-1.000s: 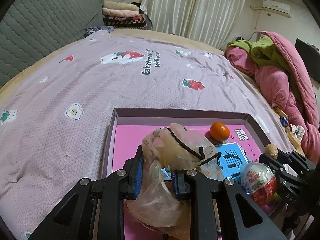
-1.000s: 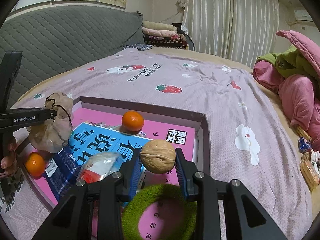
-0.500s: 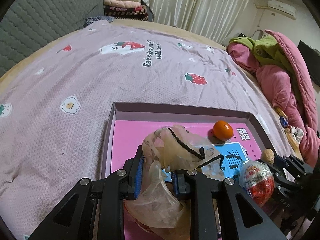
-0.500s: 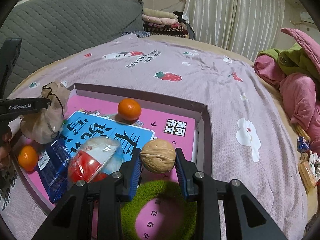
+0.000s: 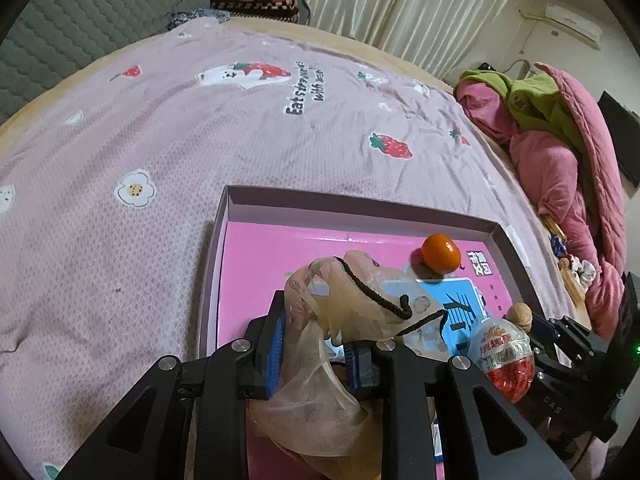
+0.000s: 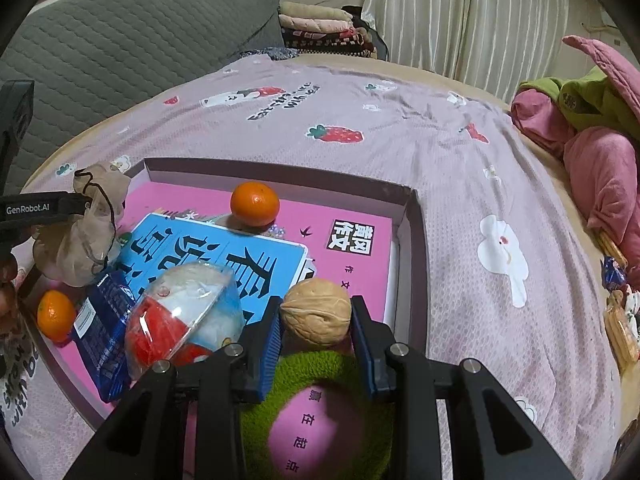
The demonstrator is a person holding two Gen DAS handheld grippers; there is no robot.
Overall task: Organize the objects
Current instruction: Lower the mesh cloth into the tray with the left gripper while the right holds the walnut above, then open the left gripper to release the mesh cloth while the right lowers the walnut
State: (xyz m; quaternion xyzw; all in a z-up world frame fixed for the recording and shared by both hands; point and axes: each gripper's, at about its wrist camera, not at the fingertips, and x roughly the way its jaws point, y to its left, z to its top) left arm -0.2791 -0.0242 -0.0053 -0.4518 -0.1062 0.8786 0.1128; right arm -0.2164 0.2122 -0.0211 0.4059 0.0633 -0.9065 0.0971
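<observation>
pinching a walnut (image 6: 316, 317), right tongs (image 6: 316, 334) hover over the box (image 6: 416, 240).

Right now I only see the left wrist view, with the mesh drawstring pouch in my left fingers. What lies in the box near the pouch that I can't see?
Observer: A second orange lies in the near left corner of the box, just beside the mesh drawstring pouch.
Operator: Anything else down there?
Observer: A blue packet lies right next to that orange.
Operator: And under the right gripper?
Observer: A green fuzzy ring lies in the box just below the walnut that its fingers hold.
</observation>
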